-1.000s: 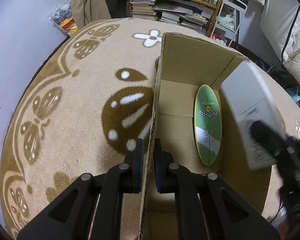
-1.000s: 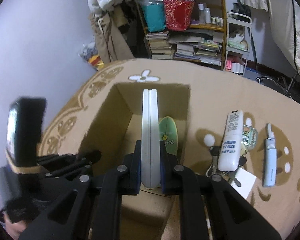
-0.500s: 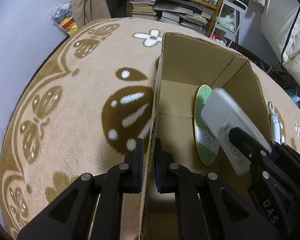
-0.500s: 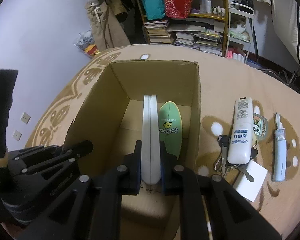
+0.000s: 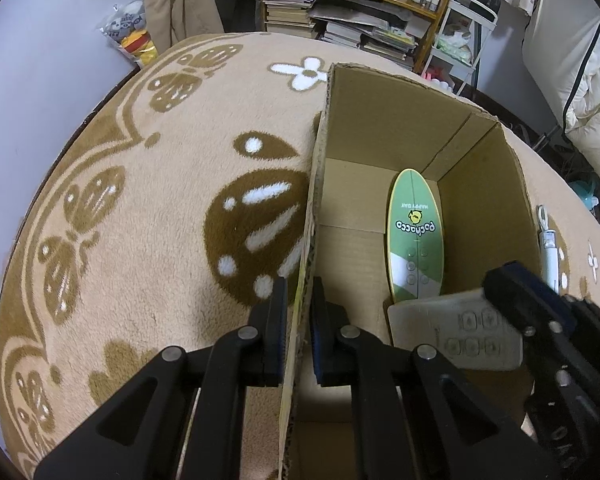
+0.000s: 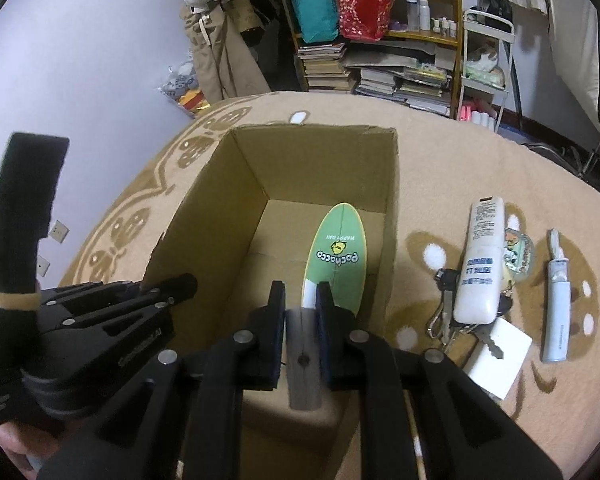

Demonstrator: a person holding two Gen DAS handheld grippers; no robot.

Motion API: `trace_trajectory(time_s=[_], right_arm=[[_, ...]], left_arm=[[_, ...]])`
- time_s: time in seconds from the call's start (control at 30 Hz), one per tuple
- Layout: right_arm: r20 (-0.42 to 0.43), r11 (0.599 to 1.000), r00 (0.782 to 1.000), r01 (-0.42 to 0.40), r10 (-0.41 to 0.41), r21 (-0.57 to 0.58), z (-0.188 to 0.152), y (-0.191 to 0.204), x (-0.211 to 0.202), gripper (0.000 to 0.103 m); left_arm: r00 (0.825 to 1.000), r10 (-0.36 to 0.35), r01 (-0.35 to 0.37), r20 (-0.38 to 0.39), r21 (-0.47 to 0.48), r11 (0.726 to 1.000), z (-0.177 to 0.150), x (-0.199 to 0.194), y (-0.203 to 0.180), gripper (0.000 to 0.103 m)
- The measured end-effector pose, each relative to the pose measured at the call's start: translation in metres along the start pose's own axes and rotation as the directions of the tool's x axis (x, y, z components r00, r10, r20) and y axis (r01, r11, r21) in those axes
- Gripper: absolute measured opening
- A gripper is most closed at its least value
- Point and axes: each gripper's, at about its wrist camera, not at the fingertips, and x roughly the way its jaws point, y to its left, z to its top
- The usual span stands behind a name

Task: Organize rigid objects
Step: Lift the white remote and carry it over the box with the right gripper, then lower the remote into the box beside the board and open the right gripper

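Your left tool [image 5: 298, 296] pinches the box [image 5: 380, 128] wall; right tool [image 6: 300, 304] pinches a grey remote [image 5: 456, 334] beside the green remote [image 6: 336, 256]; frame right: white remote [image 6: 480, 272], keys [image 6: 444, 308].

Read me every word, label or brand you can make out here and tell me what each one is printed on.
"HAPPY DAY": on the green oval remote in the cardboard box, seen upside down.
"pochacco": on the same remote, below the chick logo, also upside down.
White remote on the rug: Chinese label text, too small to read.
Grey remote in the right tongs: button icons only, unreadable.
Left tongs body lettering: blurred.
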Motion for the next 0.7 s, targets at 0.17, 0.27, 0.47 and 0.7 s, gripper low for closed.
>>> trace_trajectory(time_s=[0.17,0.27,0.47,0.7], right_arm=[[0.015,0.999,1.000,0.008,-0.008,-0.051,0.002,0.000,-0.012,0.019],[0.020,0.997,0.999,0.032,-0.031,-0.075,0.003,-0.001,-0.019,0.025],[0.063,0.995,0.994,0.091,-0.088,-0.046,0.001,-0.018,-0.040,0.059],[0.076,0.986,0.983,0.164,-0.165,0.019,-0.010,-0.052,-0.060,0.083]], left_arm=[[1.000,0.012,-0.012,0.000,0.007,1.000,0.000,0.000,-0.001,0.011],[1.000,0.010,-0.010,-0.004,0.000,1.000,0.000,0.001,0.000,0.011],[1.000,0.011,-0.011,-0.003,0.001,1.000,0.000,0.001,0.002,0.011],[1.000,0.018,-0.018,-0.002,0.006,1.000,-0.001,0.002,0.001,0.011]])
